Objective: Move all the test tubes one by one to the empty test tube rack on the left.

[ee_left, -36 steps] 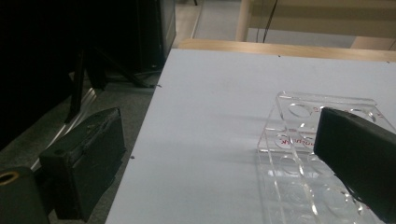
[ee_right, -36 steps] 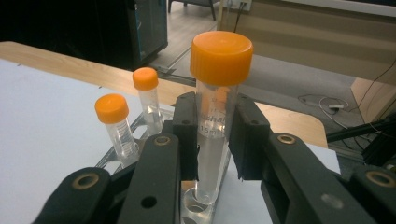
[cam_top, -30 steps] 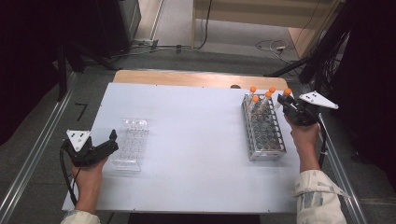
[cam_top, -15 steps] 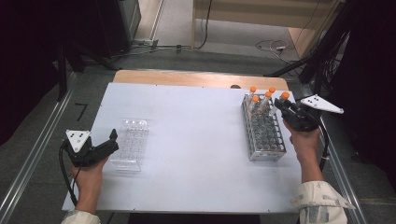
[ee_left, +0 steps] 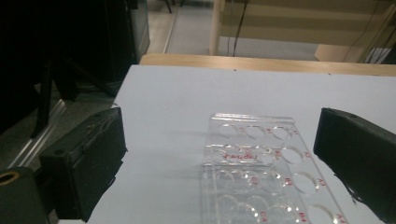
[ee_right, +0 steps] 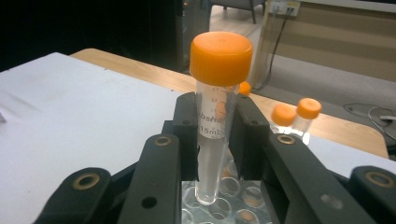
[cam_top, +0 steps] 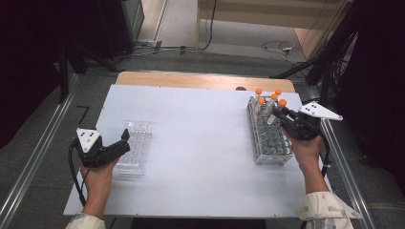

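Now the right gripper (cam_top: 282,116), fingers clamped on an orange-capped tube (ee_right: 215,116), has drawn it up and toward the person, its tip just above the tube rack (cam_top: 269,138). Across the worktop (cam_top: 200,143), the left gripper (cam_top: 125,142) holds its fingers apart beside the clear well plate (ee_left: 261,163).

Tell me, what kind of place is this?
Probably a lab bench set up for recording. A rack of orange-capped tubes, a clear well plate with red labels on a white table, and cables on the floor suggest it.
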A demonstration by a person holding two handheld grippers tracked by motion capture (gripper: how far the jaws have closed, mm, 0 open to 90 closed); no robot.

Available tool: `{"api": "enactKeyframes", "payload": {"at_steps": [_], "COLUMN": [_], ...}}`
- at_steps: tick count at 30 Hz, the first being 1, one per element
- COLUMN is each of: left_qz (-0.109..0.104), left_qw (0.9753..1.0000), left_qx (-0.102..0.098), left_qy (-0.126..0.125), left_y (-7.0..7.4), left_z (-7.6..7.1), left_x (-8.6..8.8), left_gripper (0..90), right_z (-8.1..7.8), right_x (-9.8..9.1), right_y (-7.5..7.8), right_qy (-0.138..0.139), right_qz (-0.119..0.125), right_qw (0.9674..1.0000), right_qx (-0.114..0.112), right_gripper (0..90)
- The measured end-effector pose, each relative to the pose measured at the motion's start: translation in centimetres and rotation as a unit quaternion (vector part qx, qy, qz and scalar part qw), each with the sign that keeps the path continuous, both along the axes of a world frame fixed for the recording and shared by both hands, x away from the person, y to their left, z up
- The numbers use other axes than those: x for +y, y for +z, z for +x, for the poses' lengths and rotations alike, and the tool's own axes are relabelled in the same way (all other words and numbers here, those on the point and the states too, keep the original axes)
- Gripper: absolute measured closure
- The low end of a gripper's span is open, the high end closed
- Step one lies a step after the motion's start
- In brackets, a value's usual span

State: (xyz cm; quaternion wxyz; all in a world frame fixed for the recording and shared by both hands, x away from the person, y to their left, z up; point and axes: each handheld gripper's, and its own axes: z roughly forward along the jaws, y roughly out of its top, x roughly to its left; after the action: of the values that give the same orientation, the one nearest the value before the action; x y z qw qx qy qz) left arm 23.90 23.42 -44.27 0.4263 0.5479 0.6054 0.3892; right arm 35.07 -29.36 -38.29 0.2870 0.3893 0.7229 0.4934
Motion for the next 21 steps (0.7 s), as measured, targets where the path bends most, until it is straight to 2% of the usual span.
{"api": "enactKeyframes", "payload": {"at_steps": [10,12,15,21], "left_qz": [0.017,0.015,0.000,0.002], "left_qw": [0.9995,0.9995,0.9990,0.9982], "left_qx": [0.011,0.010,0.014,0.009], "left_qy": [-0.022,-0.027,-0.042,-0.059], "left_y": [0.5,0.6,1.1,1.7], "left_z": [0.7,0.8,1.2,1.7], "left_x": [-1.6,-1.8,-2.1,-3.3], "left_gripper": [3.0,3.6,5.2,5.1], "right_z": [-0.9,-0.9,-1.0,-1.1], "right_x": [2.9,3.4,4.4,6.6], "right_y": [0.4,0.4,0.2,-0.1], "right_qy": [0.043,0.049,0.060,0.083], "right_qz": [0.000,-0.002,-0.003,-0.007], "right_qw": [0.9991,0.9988,0.9982,0.9965], "right_qx": [0.000,0.001,0.004,0.009], "right_gripper": [72.1,72.0,72.0,72.0]}}
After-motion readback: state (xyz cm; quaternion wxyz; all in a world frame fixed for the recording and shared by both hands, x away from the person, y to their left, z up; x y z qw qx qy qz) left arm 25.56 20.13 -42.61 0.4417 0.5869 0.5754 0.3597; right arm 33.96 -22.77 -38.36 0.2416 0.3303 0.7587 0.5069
